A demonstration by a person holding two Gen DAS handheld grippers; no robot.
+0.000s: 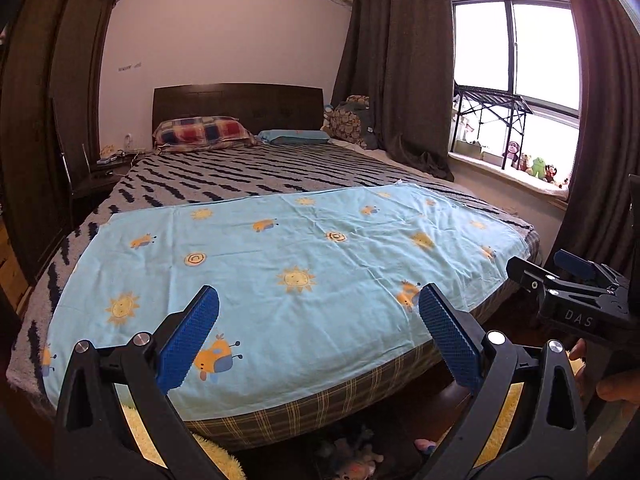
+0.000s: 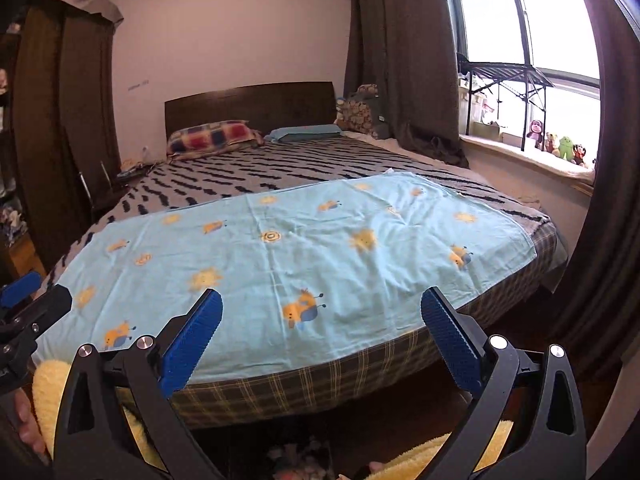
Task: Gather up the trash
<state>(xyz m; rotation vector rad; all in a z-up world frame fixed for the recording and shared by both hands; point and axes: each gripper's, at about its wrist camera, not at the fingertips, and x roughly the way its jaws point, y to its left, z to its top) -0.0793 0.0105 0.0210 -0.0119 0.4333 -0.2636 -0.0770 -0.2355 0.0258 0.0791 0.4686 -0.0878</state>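
Both units stood at the foot of the bed: left gripper and right gripper were spread wide, holding nothing. No trash was identifiable on the blue sheet at 12 o'clock. Judged step: search; next, locate an item.

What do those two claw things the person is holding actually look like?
Each gripper, left and right, has black angular metal arms with triangular cut-outs and silver round bolts, ending in two flat fingers faced with bumpy blue rubber. The right one's body shows white letters "DAS". No cables visible.
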